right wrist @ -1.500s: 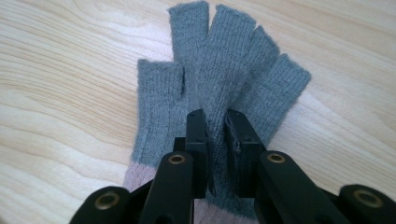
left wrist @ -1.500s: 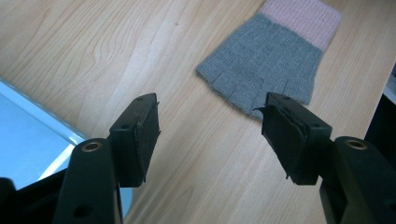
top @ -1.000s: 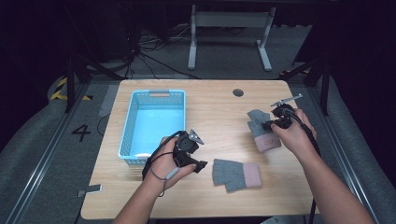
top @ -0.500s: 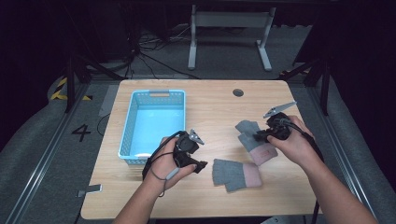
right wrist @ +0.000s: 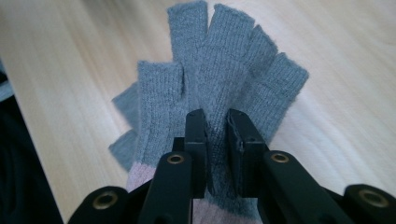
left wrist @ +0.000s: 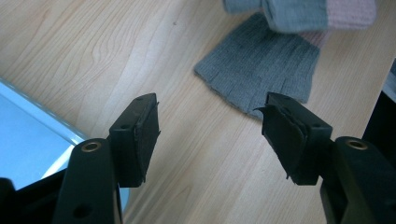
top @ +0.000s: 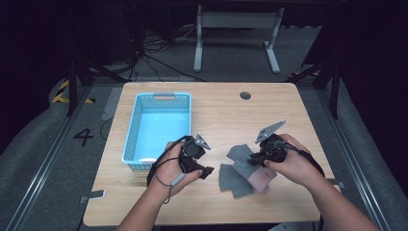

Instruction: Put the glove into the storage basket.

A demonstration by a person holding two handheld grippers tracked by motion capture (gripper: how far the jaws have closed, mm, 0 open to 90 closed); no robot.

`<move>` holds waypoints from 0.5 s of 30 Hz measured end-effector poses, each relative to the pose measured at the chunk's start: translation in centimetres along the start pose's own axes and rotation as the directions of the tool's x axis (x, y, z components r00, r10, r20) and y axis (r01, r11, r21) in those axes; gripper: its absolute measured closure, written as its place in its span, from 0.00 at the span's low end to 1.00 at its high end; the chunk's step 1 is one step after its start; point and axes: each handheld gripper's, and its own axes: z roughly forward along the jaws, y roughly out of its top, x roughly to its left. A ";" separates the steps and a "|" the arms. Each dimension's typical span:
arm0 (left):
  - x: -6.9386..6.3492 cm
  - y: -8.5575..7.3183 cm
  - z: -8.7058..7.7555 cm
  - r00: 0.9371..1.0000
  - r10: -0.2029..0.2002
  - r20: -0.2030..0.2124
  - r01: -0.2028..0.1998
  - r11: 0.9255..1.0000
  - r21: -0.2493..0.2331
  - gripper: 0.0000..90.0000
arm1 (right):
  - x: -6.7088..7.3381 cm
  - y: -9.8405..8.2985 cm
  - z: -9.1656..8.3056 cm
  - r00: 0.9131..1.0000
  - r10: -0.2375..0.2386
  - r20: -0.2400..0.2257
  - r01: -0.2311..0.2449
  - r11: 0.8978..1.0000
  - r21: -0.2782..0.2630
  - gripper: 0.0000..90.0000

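Note:
Two grey fingerless gloves with pink cuffs are at the table's front right. My right gripper point(top: 252, 159) is shut on one grey glove point(right wrist: 224, 60), its jaws pinching the knit just below the finger stubs point(right wrist: 215, 116). That held glove point(top: 239, 153) lies partly over the second glove point(top: 231, 180), which rests flat on the wood. My left gripper point(top: 206, 169) stands open just left of them, beside the basket, with nothing between its jaws point(left wrist: 210, 107). In the left gripper view the flat glove point(left wrist: 261, 70) lies ahead of the jaws, and the held glove point(left wrist: 299, 11) is at the top edge.
A light blue plastic basket point(top: 139, 113) stands at the table's left half; its corner point(left wrist: 28, 140) is close to my left gripper. A round cable hole point(top: 245, 95) sits near the far edge. Bare wood stretches across the far right.
My right gripper has carried its glove leftward, from the right side of the table onto the flat glove. The left gripper has stayed put and open.

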 end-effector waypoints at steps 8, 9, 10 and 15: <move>-0.1 0.0 0.4 1.000 0.003 0.006 -0.003 1.000 0.013 0.41 | 0.8 -0.5 2.1 0.999 -0.043 -0.020 0.044 0.998 0.053 0.88; -0.1 0.0 0.5 1.000 0.004 0.008 -0.005 1.000 0.016 0.41 | 0.8 -0.5 2.3 0.999 -0.041 -0.024 0.043 0.997 0.058 0.88; -0.1 0.0 0.6 1.000 0.004 0.009 -0.005 1.000 0.023 0.41 | 0.8 -0.6 2.6 0.999 -0.047 -0.025 0.048 0.997 0.066 0.88; -0.2 -0.1 1.2 1.000 0.000 0.021 -0.001 0.999 0.034 0.41 | 0.9 -0.8 3.6 0.998 -0.051 -0.023 0.053 0.996 0.079 0.85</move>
